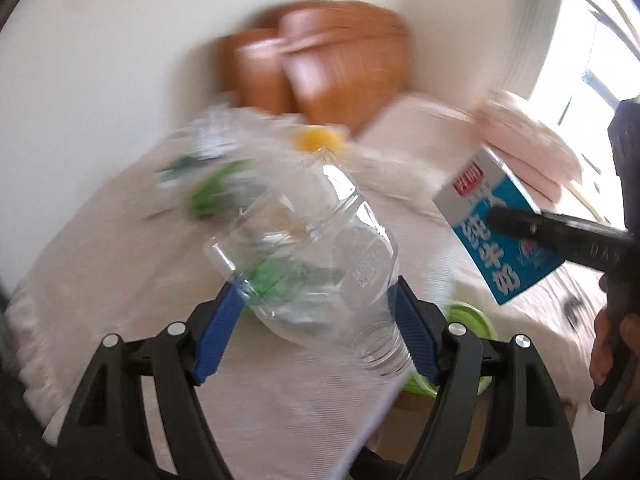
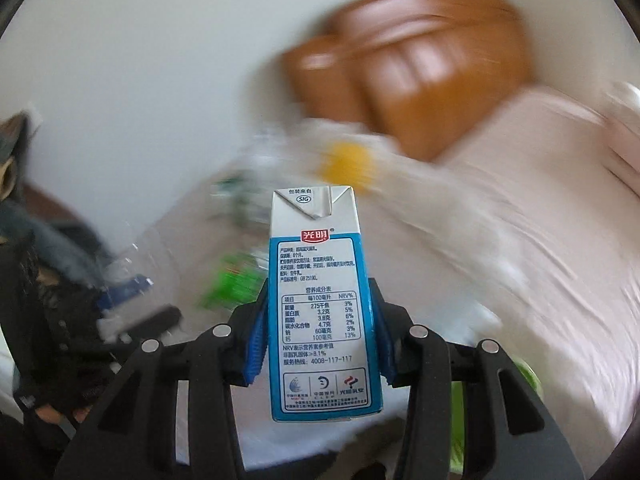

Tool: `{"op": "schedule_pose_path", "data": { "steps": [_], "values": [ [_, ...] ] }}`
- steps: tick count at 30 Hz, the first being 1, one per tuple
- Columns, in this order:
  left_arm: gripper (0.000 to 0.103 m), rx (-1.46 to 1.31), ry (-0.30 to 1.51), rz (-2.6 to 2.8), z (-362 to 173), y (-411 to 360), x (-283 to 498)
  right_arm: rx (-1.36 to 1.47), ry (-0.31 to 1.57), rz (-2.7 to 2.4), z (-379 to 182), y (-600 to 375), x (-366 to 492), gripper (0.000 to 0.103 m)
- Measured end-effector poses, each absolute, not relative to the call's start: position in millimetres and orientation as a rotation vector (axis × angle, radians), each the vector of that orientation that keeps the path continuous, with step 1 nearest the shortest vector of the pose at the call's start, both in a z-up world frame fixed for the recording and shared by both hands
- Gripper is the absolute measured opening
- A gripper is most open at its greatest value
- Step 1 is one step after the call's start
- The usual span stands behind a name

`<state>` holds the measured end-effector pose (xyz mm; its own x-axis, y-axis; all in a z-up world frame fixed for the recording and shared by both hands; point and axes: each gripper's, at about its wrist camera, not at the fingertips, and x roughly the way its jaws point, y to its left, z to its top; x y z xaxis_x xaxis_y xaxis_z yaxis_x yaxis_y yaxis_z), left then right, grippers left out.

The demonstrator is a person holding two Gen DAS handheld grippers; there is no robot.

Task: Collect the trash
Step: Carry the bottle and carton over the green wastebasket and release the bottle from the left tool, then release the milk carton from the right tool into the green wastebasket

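My left gripper [image 1: 316, 284] is shut on a clear, capless plastic bottle [image 1: 320, 240], which its blue pads squeeze from both sides above the white bed sheet [image 1: 100, 264]. The right gripper [image 2: 318, 296] is shut on a blue and white milk carton [image 2: 316, 264] that stands upright between its pads. In the left wrist view the same carton [image 1: 484, 208] hangs at the right, with one black finger [image 1: 560, 236] across it. The left gripper's blue pad [image 2: 128, 288] shows blurred at the left of the right wrist view.
Blurred clear plastic trash with green labels [image 1: 208, 192] and a yellow cap [image 1: 316, 140] lies on the bed beyond the bottle. A brown padded headboard [image 1: 320, 60] stands against the white wall. Pink pillows [image 1: 520, 140] lie at the right. Something green [image 1: 468, 316] sits under the left gripper.
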<state>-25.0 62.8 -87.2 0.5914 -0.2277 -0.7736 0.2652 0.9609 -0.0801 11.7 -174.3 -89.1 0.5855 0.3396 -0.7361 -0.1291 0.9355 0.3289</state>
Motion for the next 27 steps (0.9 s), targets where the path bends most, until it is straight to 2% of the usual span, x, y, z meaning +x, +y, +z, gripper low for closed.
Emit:
{"op": "schedule_pose_path", "data": {
  "steps": [5, 12, 20, 23, 27],
  "values": [
    [0.071, 0.105, 0.942, -0.527, -105.8, -37.9, -32.6, 0.375, 0.937, 0.022, -122.0, -275.2, -54.4, 0.044],
    [0.071, 0.264, 1.044, -0.699, -172.8, -171.7, -45.3, 0.515, 0.983, -0.155, -175.0, -350.1, -108.3, 0.044],
    [0.072, 0.330, 1.138, -0.727, -227.4, -229.8, -36.3, 0.569, 1.040, -0.205, -215.7, -389.5, -132.0, 0.044],
    [0.088, 0.326, 1.149, -0.720, -228.7, -231.8, -33.4, 0.569, 1.046, -0.195, -219.8, -393.2, -129.7, 0.044],
    [0.093, 0.307, 1.118, -0.703, -214.0, -223.6, -36.4, 0.558, 1.051, -0.176, -221.0, -392.1, -121.7, 0.044]
  ]
}}
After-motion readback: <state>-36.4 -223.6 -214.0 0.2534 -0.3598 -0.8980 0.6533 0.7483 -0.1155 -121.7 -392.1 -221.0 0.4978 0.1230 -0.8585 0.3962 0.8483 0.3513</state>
